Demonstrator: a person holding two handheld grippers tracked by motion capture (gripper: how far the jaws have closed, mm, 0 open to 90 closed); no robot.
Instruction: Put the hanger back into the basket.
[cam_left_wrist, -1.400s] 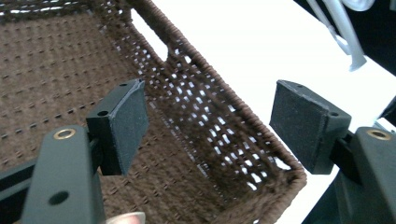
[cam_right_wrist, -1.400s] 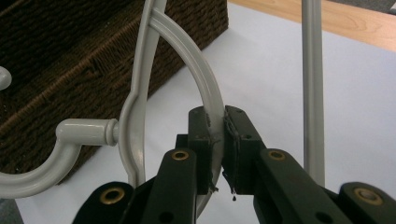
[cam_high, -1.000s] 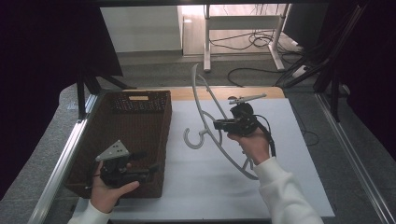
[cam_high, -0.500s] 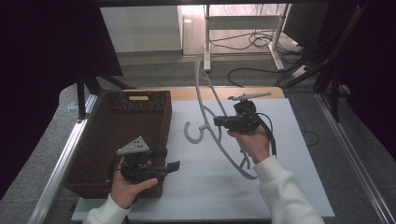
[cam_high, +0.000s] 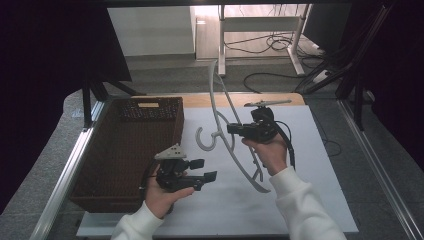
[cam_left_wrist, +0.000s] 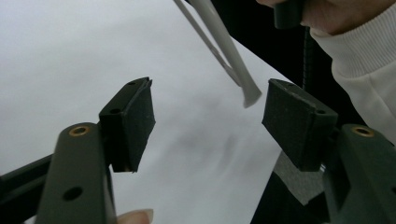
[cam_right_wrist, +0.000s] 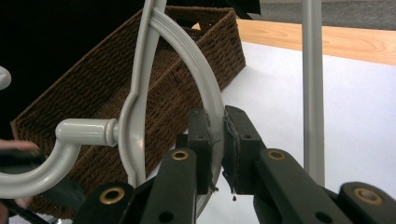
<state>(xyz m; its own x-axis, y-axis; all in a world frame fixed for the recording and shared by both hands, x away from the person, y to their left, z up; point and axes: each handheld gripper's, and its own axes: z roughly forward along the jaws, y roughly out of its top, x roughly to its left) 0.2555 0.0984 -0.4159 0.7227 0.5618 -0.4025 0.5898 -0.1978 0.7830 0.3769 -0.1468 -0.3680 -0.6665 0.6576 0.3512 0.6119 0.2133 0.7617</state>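
Note:
A grey plastic hanger (cam_high: 216, 95) is held tilted above the white table top (cam_high: 310, 200), its hook (cam_high: 202, 141) pointing toward the basket. My right gripper (cam_high: 232, 129) is shut on the hanger's curved shoulder (cam_right_wrist: 191, 51), both pads pressing it at the right gripper (cam_right_wrist: 217, 140). My left gripper (cam_high: 205, 169) is open beside the basket's right wall and points at the hanger's lower end (cam_high: 255, 182). Its jaws have just been closing a little, with nothing between them. In the left gripper view, the hanger's tip (cam_left_wrist: 250, 95) lies beyond the left gripper (cam_left_wrist: 208, 116).
A brown wicker basket (cam_high: 135, 145) stands at the table's left, also seen at the basket wall (cam_right_wrist: 140, 79). A strip of bare wood (cam_high: 200, 100) runs along the far edge. A white sleeve (cam_left_wrist: 364, 56) crosses the upper right of the left gripper view.
My left hand has moved right, from over the basket to the white surface, toward the hanger's lower end. The right hand and the hanger have stayed in place.

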